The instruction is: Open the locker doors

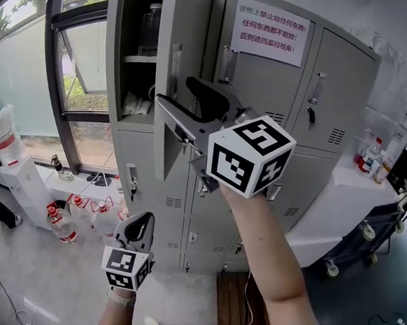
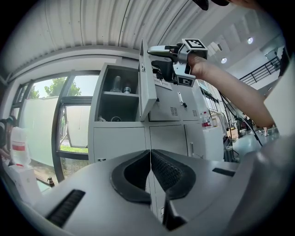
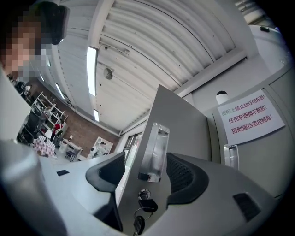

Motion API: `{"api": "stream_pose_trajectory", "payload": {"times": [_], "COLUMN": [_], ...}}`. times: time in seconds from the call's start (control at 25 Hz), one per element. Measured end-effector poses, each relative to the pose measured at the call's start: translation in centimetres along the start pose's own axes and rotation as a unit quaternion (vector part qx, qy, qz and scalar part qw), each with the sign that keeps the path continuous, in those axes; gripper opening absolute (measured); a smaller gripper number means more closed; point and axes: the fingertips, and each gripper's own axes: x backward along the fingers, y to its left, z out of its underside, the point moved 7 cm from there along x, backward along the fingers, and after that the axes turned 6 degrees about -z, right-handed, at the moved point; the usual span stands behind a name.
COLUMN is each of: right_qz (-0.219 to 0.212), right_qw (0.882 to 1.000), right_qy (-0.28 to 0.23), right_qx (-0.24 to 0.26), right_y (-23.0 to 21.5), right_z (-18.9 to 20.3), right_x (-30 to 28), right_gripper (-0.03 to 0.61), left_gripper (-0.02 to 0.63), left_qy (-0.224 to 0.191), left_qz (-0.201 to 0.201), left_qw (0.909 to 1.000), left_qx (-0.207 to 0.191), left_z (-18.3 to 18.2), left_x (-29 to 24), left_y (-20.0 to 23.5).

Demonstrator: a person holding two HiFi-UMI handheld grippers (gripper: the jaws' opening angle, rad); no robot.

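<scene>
Bright daylight from window, fisheye-warped edges

In the locker bank, the open top-left compartment's shelf carries a clear jar. Left of the locker bank, the floor holds red-capped bottles. Right of it, a white counter bears bottles.

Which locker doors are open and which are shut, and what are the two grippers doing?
Top-left door, open, swung out.
Other doors, shut.
Right gripper, open, one jaw on each side of the open door's handle, not pressing it.
Left gripper, shut, empty.
Keys, hanging on the open door below that handle.
</scene>
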Motion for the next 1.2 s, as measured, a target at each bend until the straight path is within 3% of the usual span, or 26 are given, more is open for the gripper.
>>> {"api": "stream_pose_trajectory", "payload": {"times": [0.16, 0.68, 1.0, 1.2], "right_qz": [0.026, 0.034, 0.073, 0.086], "right_qw": [0.999, 0.999, 0.997, 0.996], "right_qy": [0.015, -0.011, -0.024, -0.023], "right_qx": [0.016, -0.008, 0.003, -0.001], "right_y": [-0.4, -3.0, -4.9, -6.4], "right_z": [0.1, -0.3, -0.5, -0.5], "right_x": [-0.3, 6.2, 11.3, 13.1], "right_gripper": [0.300, 0.301, 0.199, 0.190], "left_gripper": [0.020, 0.020, 0.020, 0.020], "left_qy": [0.000, 0.004, 0.007, 0.007], "left_qz": [-0.004, 0.016, 0.044, 0.062], "left_qw": [1.0000, 0.9999, 0.9990, 0.9980], "left_qx": [0.001, 0.001, 0.005, 0.001], "left_z": [0.0, 0.4, 0.6, 0.5], "left_x": [-0.2, -2.1, -3.8, -4.4], "left_y": [0.2, -1.4, -3.6, -4.6]}}
